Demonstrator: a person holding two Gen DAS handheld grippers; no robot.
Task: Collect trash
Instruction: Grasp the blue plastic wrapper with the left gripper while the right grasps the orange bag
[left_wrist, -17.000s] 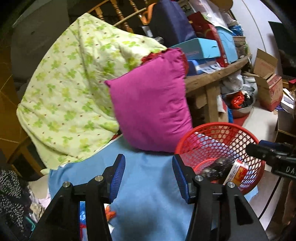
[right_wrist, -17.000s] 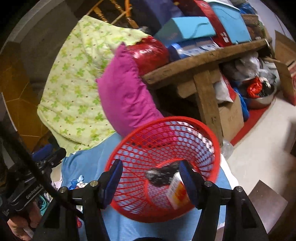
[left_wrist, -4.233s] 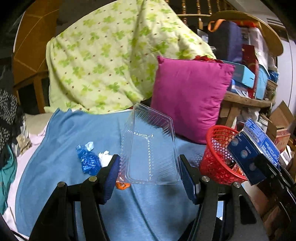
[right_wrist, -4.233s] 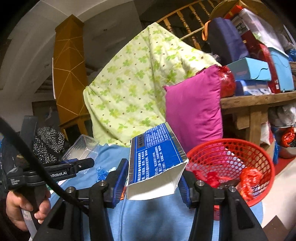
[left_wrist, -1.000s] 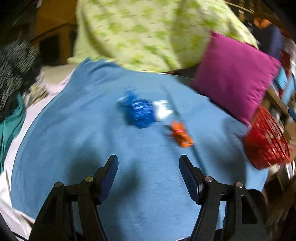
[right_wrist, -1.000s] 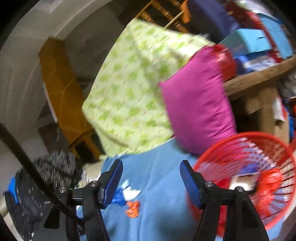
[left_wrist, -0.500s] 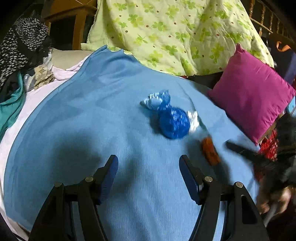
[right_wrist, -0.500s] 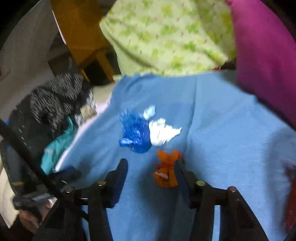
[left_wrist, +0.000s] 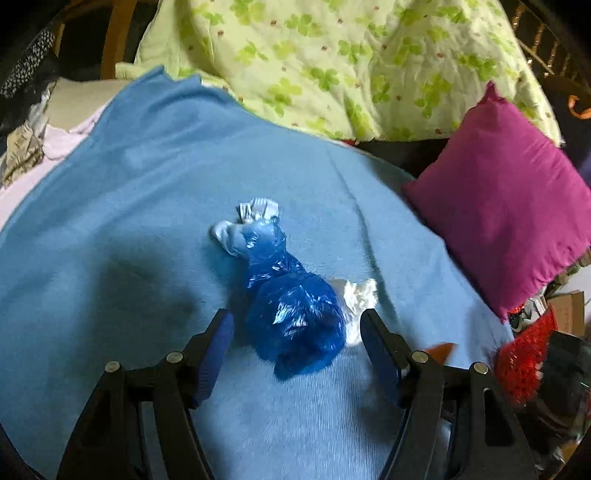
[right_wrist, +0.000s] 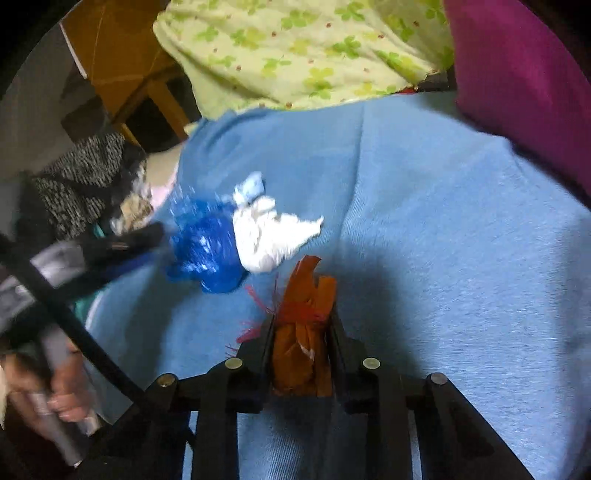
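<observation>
Now both grippers are working the trash on the blue blanket (left_wrist: 129, 206).

The blue bag (left_wrist: 291, 321) is lying between the left gripper (left_wrist: 295, 350)'s wide jaws, unpinched, its long axis running away from them; the right gripper (right_wrist: 301, 332), whose jaws have just been closing, is pinching the orange wrapper (right_wrist: 301, 332), with the white wad (right_wrist: 269, 236) lying just ahead.

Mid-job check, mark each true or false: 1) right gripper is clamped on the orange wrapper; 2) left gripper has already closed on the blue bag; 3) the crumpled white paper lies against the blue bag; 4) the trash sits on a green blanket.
1) True: the right gripper has just closed on the orange wrapper.
2) False: the left gripper is open, straddling the blue bag.
3) True: the white paper touches it.
4) False: it lies on the blue blanket.
</observation>
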